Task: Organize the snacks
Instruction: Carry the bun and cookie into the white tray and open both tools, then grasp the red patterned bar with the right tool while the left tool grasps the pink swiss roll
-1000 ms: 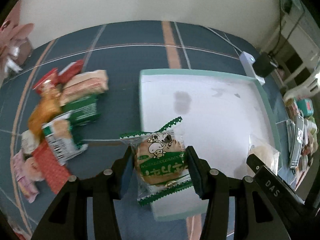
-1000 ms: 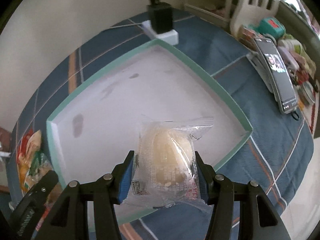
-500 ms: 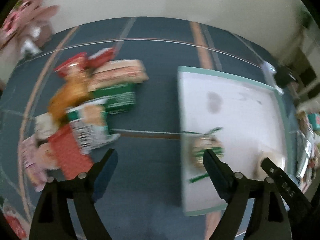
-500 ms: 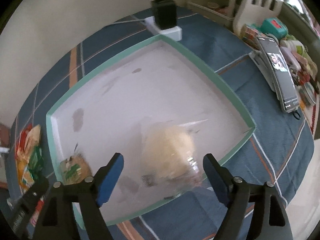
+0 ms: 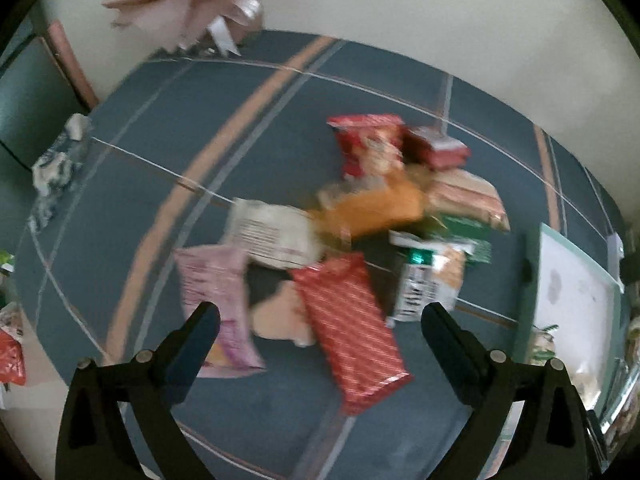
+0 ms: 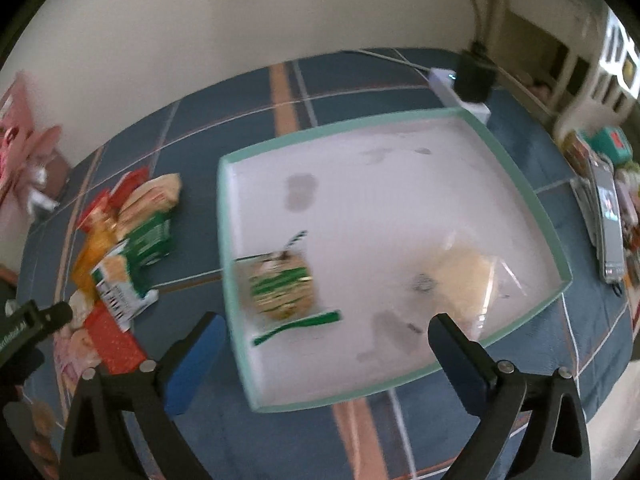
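Both tongs, left (image 5: 320, 322) and right (image 6: 326, 330), are opening, nothing between them.

One shallow green-rimmed tray (image 6: 520, 184); two wrapped snacks inside: green-striped cake (image 6: 282, 286), clear-wrapped bun (image 6: 468, 276). One loose snack pile (image 5: 360, 232), count unclear through blur.

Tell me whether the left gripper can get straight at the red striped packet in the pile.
Probably yes. The left gripper points down at the pile, jaws opening with nothing between them, and the red striped packet lies on top, nearest the fingers. Its upper end touches the neighbouring snacks; the rest lies free on the blue cloth.
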The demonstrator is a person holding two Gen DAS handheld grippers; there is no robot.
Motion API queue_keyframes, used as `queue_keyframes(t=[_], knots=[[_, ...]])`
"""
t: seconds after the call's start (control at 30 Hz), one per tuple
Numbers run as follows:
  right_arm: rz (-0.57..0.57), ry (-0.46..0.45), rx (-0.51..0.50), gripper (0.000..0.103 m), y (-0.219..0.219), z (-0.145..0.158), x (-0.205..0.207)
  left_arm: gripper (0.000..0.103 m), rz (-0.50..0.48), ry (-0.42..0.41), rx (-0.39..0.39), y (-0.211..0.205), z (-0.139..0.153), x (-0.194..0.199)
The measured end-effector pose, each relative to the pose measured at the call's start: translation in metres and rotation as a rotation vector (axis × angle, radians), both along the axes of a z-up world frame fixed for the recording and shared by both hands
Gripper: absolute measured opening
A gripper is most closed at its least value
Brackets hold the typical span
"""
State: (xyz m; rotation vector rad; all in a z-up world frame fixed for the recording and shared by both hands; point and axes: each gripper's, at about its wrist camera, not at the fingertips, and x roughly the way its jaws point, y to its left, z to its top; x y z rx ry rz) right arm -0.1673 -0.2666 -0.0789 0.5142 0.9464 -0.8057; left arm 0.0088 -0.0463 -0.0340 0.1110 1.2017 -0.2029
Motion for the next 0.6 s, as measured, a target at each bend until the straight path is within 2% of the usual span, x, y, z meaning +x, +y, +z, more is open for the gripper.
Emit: queue_keyframes(t=[0.13,0.33,0.6], knots=[[0.071,0.003,0.025,0.103,0.023,-0.006,0.015,0.101,0.024,-0.01,-0.005,0.022,0.004,0.001],[0.174,0.051,0.084,0.103,0.053,-0.027,0.041,0.101,0.092,0.025,-0.032,0.048,-0.008,0.009],[0.286,0.058,0.125,0.103,0.087,-0.043,0.066,0.101,0.29,0.113,-0.038,0.103,-0.035,0.028]])
